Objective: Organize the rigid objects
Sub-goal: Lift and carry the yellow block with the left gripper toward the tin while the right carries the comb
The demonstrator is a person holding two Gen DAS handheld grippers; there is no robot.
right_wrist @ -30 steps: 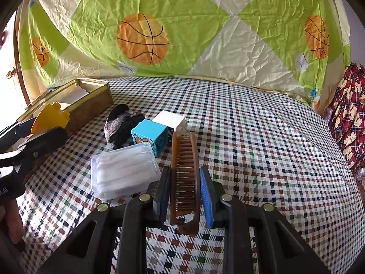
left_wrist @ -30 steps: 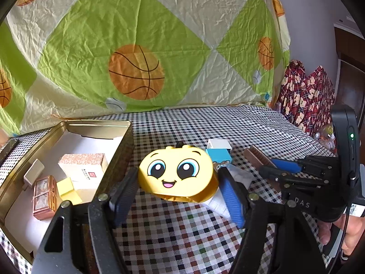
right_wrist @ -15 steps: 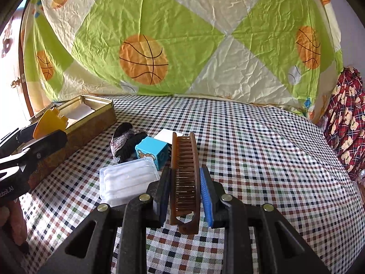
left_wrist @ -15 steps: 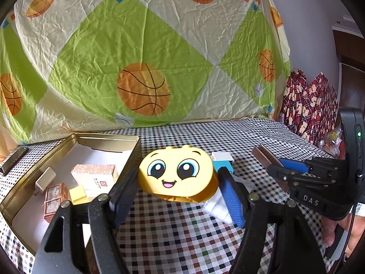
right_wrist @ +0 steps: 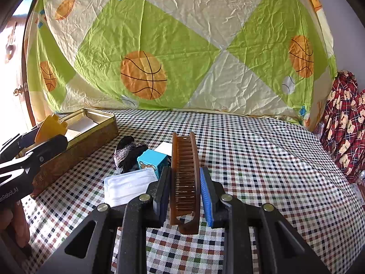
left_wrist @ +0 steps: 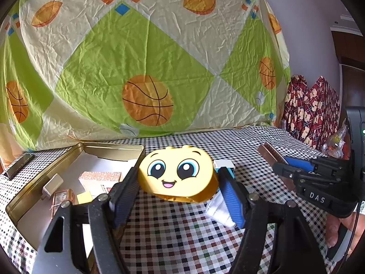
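Left gripper (left_wrist: 178, 189) jaws are clamping a glossy yellow smiley-faced box (left_wrist: 176, 174); right gripper (right_wrist: 185, 190), marked "DAS", is pinching a ridged brown comb (right_wrist: 184, 178).

A checkered cloth (right_wrist: 251, 159) is covering the whole desk. A gold tin (right_wrist: 75, 146) is sitting open at the left side of it. Just right of the tin, a dark hair clip (right_wrist: 127, 153), a blue carton (right_wrist: 151, 162), a white box (right_wrist: 165, 148) and a clear plastic case (right_wrist: 127, 186) are lying bunched together on the cloth. A flat dark bar (left_wrist: 19, 165) is lying at the far left corner, beyond the tin.
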